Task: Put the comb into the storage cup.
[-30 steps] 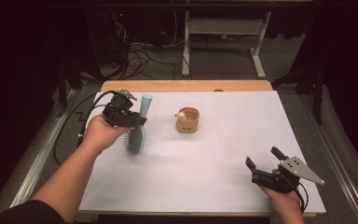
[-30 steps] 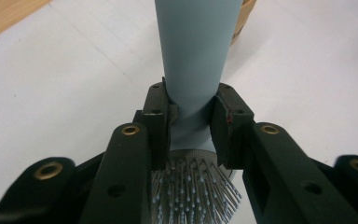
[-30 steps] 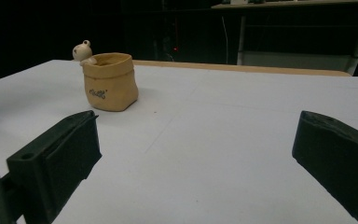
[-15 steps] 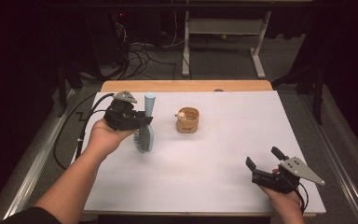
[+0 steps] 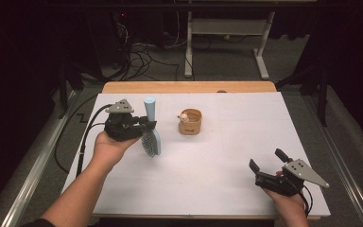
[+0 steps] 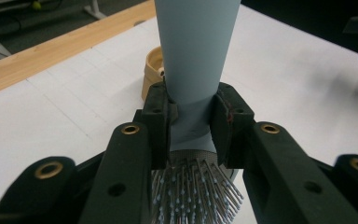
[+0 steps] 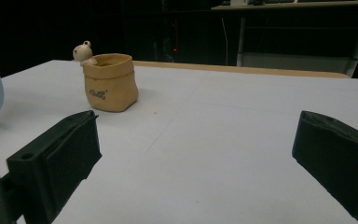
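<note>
Left gripper (image 5: 146, 126) is clamped on the hairbrush (image 5: 150, 132), jaws pinching the neck where the pale blue handle meets the bristle head. In the left gripper view the pads (image 6: 161, 122) press both sides of the handle (image 6: 193, 51), bristles (image 6: 191, 191) fanning toward the camera below them. In the high view the brush sits at about 9 o'clock of the table (image 5: 246, 127), handle pointing to 12, bristle head at the 6 end and facing the left hand (image 5: 106, 146). Whether the head touches the white surface can't be told.

Small tan pouch-shaped cup (image 5: 190, 121) with a little figure on its rim stands just to the 3 o'clock side of the brush, apart from it; also seen in the right gripper view (image 7: 110, 81).

Right gripper (image 5: 267, 163) is at roughly 4 o'clock near the table's near edge, jaws spread wide, nothing between them, held in the right hand (image 5: 290, 205). It points toward the cup, well apart from it.
</note>
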A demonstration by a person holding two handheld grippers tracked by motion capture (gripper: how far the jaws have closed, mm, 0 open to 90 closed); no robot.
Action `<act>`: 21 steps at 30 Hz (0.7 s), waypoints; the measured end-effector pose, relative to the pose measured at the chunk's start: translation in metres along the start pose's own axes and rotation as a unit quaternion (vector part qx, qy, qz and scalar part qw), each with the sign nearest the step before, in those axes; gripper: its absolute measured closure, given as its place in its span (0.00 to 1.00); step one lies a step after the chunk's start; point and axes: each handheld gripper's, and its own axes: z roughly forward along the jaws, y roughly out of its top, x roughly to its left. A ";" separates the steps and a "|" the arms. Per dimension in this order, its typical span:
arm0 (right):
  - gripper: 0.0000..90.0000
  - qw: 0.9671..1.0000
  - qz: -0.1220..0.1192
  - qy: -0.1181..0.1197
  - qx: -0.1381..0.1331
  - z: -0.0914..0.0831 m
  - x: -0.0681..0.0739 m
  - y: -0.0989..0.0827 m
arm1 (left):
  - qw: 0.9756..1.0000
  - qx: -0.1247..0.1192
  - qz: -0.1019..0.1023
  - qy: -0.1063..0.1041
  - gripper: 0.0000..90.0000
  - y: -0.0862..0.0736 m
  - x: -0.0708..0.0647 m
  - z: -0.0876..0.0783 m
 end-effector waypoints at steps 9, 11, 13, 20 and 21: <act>0.01 1.000 -0.005 0.004 0.001 0.002 0.003 0.000 | 0.998 -0.066 -0.003 -0.002 0.78 -0.016 -0.006 -0.006; 0.01 1.000 -0.005 0.005 0.002 0.002 0.004 0.000 | 0.997 -0.081 -0.004 0.002 0.78 -0.019 -0.008 -0.007; 0.01 1.000 -0.010 0.006 0.002 0.003 0.006 0.000 | 0.996 -0.090 0.004 0.006 0.78 -0.021 -0.011 -0.009; 0.01 1.000 -0.021 0.010 0.005 0.005 0.011 0.000 | 0.991 -0.124 0.042 0.039 0.78 -0.024 -0.027 -0.011; 0.01 1.000 -0.024 0.011 0.006 0.006 0.011 0.000 | 0.989 -0.124 0.061 0.056 0.78 -0.025 -0.033 -0.011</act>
